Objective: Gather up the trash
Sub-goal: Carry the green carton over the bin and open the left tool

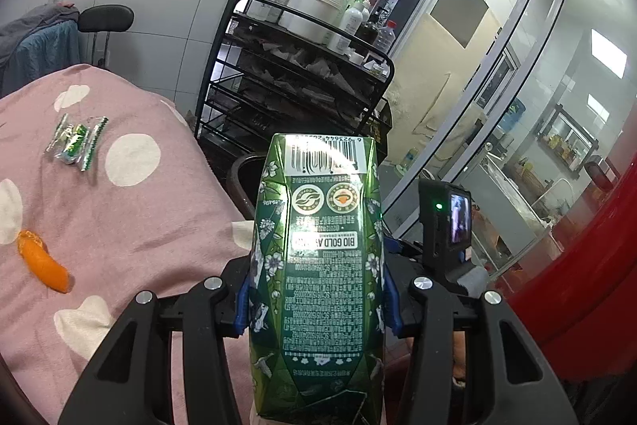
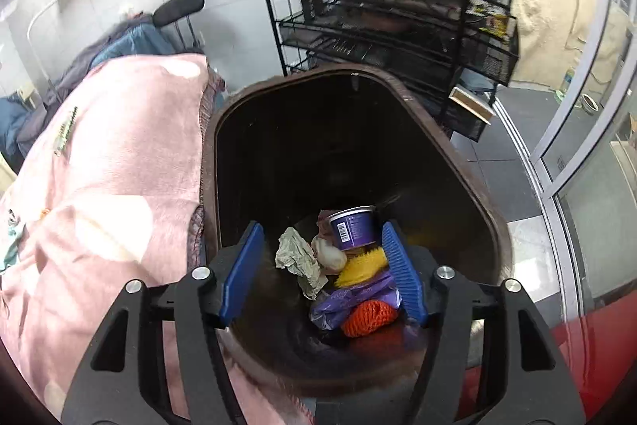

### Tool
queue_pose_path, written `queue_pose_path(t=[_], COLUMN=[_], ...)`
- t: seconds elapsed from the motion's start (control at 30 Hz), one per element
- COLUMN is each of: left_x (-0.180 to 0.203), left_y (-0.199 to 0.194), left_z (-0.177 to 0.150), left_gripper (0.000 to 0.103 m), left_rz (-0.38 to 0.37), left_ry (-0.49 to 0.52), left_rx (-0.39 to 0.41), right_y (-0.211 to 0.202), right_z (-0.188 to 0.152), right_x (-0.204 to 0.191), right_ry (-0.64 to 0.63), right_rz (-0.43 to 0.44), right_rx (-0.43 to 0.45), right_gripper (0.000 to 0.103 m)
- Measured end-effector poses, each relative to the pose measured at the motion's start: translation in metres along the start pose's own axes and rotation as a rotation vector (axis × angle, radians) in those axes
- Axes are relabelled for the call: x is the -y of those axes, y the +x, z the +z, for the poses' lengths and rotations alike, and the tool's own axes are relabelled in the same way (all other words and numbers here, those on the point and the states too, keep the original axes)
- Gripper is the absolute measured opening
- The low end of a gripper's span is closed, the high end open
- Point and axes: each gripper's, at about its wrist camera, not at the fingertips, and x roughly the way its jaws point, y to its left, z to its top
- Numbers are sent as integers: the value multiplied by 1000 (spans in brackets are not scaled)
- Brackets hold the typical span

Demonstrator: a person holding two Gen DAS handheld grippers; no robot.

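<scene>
Still one carton [image 1: 316, 265], one peel [image 1: 42, 259].

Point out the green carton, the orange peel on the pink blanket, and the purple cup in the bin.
green carton [image 1: 318, 265]: left wrist view, middle of its printed face.
orange peel [image 1: 43, 261]: left wrist view, middle of the curved strip.
purple cup [image 2: 352, 228]: right wrist view, its side wall by the barcode.

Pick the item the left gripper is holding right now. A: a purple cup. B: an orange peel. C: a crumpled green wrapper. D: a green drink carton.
D: the left gripper has its blue pads pressed on both sides of the green drink carton, while the orange peel and the wrapper lie on the pink blanket.
</scene>
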Motion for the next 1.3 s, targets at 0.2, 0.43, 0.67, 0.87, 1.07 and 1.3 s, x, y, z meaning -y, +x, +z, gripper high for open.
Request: queue_pose_path(t=[0.2, 0.43, 0.67, 0.87, 1.07, 1.3], left_x=[14, 23, 30, 31, 29, 28], left_y=[48, 101, 148, 174, 182, 148], left_z=[11, 14, 18, 18, 15, 19], left_gripper=[49, 49, 49, 49, 66, 89], left_rz=[-26, -59, -22, 1, 33, 54], left_ry=[9, -30, -51, -56, -36, -24], left_rx=[-68, -160, -239, -289, -322, -269], right_y=[-28, -52, -67, -69, -66, -68], right_z=[-17, -37, -47, -54, -58, -57], right_x=[7, 25, 37, 41, 43, 41], right_ry=[0, 28, 43, 51, 51, 45], right_rz=[-17, -45, -45, -43, -43, -43], right_rx=[43, 62, 76, 66, 51, 62], right_gripper=[71, 73, 73, 73, 73, 73])
